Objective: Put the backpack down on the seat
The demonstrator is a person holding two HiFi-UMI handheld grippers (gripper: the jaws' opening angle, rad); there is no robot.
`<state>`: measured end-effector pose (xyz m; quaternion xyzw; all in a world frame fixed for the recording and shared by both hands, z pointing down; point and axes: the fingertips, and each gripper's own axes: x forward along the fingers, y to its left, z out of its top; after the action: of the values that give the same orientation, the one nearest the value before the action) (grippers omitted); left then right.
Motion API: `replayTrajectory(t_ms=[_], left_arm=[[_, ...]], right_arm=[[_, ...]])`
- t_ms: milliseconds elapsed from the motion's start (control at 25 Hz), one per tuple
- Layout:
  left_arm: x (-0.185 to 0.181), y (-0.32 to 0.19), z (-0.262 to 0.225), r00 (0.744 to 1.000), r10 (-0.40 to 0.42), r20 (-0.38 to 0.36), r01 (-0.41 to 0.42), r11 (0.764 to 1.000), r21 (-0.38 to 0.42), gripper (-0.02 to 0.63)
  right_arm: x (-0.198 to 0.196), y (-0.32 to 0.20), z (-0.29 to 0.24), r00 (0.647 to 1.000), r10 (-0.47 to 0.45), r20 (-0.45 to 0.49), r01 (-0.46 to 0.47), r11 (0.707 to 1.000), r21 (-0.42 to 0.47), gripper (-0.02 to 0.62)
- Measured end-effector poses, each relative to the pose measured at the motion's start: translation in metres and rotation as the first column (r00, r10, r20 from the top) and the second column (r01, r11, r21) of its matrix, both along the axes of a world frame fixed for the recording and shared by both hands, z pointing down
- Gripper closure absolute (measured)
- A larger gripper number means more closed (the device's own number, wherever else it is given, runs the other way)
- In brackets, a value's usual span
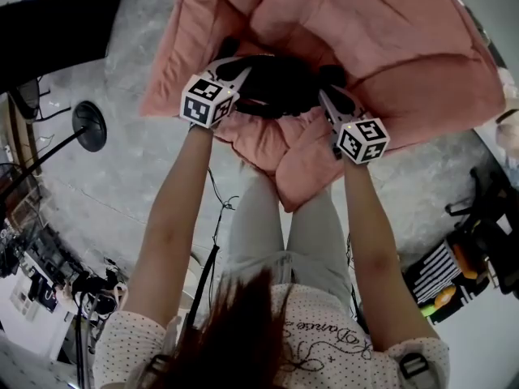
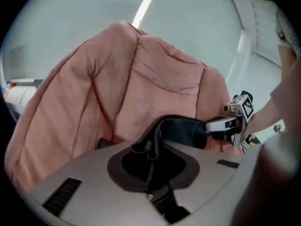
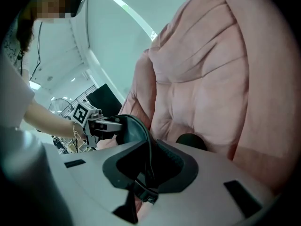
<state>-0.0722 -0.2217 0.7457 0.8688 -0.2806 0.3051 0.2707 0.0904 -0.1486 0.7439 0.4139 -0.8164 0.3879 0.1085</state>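
The left claw (image 2: 149,150) has its jaws pinched together on a black strap of the backpack (image 2: 181,131), whose dark fabric arches up and away to the right. Behind it rises the pink, padded seat (image 2: 117,79), its creased back filling most of the view under a pale ceiling with a long light strip (image 2: 146,6). At the right edge the right claw (image 2: 210,125), marker cube on top, meets the far end of the black fabric.

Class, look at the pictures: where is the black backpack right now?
In the head view the black backpack is at top centre against the pink seat. It hangs between the left hand-held gripper and the right hand-held gripper, both clamped on it.
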Motion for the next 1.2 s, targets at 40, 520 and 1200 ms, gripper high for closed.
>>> replayTrajectory(t_ms=[40,520,1200], left_arm=[[-0.002,-0.001,0.003,1.0,-0.022,-0.013,0.022,1.0,-0.019,0.573],[-0.022,0.006,-0.001,0.985,-0.17,0.002,0.169,0.981,-0.092,0.433],[-0.026,0.02,-0.066,0.965,-0.261,0.013,0.26,0.964,0.053,0.235]], right_arm=[[-0.002,0.0,0.0,1.0,-0.006,0.001,0.006,1.0,-0.004,0.527],[-0.002,-0.005,-0.016,1.0,0.003,-0.005,-0.003,1.0,-0.005,0.402],[0.001,-0.001,-0.084,1.0,0.003,0.002,-0.003,0.995,0.1,0.354]])
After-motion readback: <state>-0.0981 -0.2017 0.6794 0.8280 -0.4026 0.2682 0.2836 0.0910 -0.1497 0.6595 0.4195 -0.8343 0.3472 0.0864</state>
